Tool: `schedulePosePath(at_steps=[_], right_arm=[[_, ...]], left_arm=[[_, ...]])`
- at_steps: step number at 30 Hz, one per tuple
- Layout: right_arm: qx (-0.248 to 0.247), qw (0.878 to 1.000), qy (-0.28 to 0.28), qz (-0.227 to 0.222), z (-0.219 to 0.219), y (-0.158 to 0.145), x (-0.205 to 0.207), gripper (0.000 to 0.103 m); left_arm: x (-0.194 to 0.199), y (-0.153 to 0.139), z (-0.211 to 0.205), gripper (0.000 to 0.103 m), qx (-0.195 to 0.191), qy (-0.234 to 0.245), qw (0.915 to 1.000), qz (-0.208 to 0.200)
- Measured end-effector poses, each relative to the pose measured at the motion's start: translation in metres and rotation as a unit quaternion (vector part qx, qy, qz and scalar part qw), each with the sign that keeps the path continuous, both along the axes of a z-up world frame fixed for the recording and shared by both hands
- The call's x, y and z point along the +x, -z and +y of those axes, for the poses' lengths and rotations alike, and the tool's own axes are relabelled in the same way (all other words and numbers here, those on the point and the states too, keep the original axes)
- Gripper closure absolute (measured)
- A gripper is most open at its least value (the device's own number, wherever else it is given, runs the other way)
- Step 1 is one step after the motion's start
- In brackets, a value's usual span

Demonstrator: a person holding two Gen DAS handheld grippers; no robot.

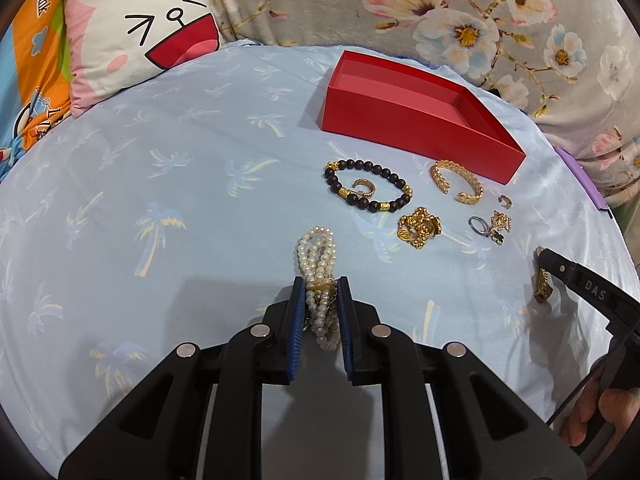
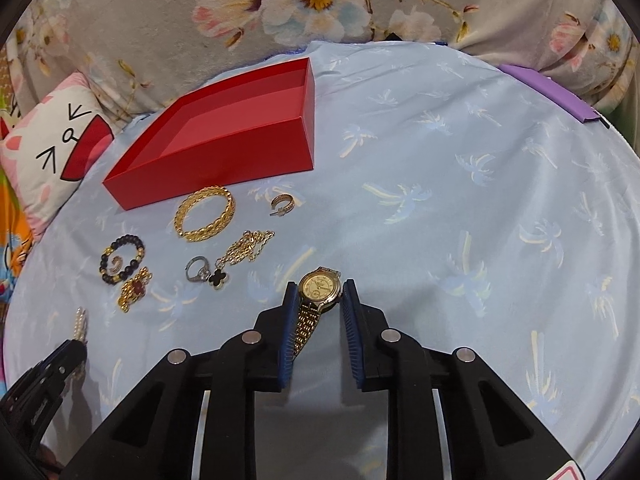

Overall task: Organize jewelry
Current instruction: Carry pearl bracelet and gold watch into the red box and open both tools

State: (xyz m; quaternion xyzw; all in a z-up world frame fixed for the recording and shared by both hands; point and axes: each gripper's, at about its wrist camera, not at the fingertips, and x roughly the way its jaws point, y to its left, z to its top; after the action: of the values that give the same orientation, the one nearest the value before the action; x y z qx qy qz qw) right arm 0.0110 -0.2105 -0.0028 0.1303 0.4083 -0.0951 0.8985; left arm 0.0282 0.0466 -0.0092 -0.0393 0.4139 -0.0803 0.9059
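Observation:
My left gripper (image 1: 320, 292) is shut on a white pearl bracelet (image 1: 316, 248), held just above the light blue sheet (image 1: 160, 200). My right gripper (image 2: 319, 296) is shut on a gold watch (image 2: 320, 286); its band hangs between the blue pads. An open, empty red box (image 1: 416, 124) lies beyond, and it also shows in the right wrist view (image 2: 224, 148). In front of the box lie a dark bead bracelet (image 1: 366, 186), a gold braided bangle (image 1: 456, 180), a gold chain piece (image 1: 418, 226), a silver ring (image 1: 478, 224) and small earrings (image 1: 362, 188).
A cat-face pillow (image 1: 136, 40) lies at the back left. A grey floral blanket (image 1: 480, 8) runs along the back. A purple object (image 2: 556, 98) lies at the sheet's far right edge. A gold necklace with a black clover pendant (image 2: 240, 254) lies near the ring.

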Motion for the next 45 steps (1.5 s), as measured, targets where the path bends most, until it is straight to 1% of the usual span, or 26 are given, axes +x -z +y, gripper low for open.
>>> schedulePosePath(at_steps=[7, 12, 17, 19, 22, 25, 30, 34, 38, 42, 45], right_arm=[[0.006, 1.0, -0.018, -0.014, 0.002, -0.008, -0.018, 0.082], [0.01, 0.999, -0.03, -0.03, 0.003, -0.024, -0.024, 0.083], [0.012, 0.997, -0.05, -0.051, 0.004, -0.049, -0.02, 0.083], [0.011, 0.996, -0.06, -0.059, 0.005, -0.06, -0.016, 0.083], [0.012, 0.994, -0.075, -0.075, 0.005, -0.08, -0.004, 0.083], [0.026, 0.991, -0.093, -0.087, 0.001, -0.099, 0.02, 0.083], [0.025, 0.988, -0.112, -0.101, 0.001, -0.124, 0.074, 0.083], [0.024, 0.988, -0.117, -0.1, -0.004, -0.13, 0.128, 0.083], [0.049, 0.988, -0.126, -0.081, -0.014, -0.117, 0.181, 0.083], [0.045, 0.989, -0.131, -0.061, -0.019, -0.099, 0.222, 0.083], [0.04, 0.99, -0.128, -0.052, -0.022, -0.089, 0.241, 0.083]], left_arm=[[-0.002, -0.004, -0.001, 0.088, -0.006, 0.003, 0.9999, -0.008], [-0.004, -0.015, -0.001, 0.088, -0.014, 0.009, 0.9998, -0.012], [-0.001, -0.044, -0.005, 0.088, -0.022, 0.026, 0.999, -0.031], [0.004, -0.058, -0.007, 0.088, -0.028, 0.036, 0.9983, -0.037], [0.017, -0.082, -0.012, 0.088, -0.028, 0.048, 0.9967, -0.058], [0.038, -0.106, -0.018, 0.088, -0.031, 0.06, 0.9949, -0.074], [0.094, -0.14, -0.041, 0.089, -0.015, 0.073, 0.9916, -0.106], [0.148, -0.15, -0.063, 0.09, -0.018, 0.093, 0.9899, -0.105], [0.197, -0.142, -0.086, 0.089, -0.017, 0.113, 0.9891, -0.094], [0.24, -0.122, -0.106, 0.09, -0.005, 0.123, 0.9895, -0.075], [0.26, -0.111, -0.106, 0.093, 0.006, 0.112, 0.992, -0.058]])
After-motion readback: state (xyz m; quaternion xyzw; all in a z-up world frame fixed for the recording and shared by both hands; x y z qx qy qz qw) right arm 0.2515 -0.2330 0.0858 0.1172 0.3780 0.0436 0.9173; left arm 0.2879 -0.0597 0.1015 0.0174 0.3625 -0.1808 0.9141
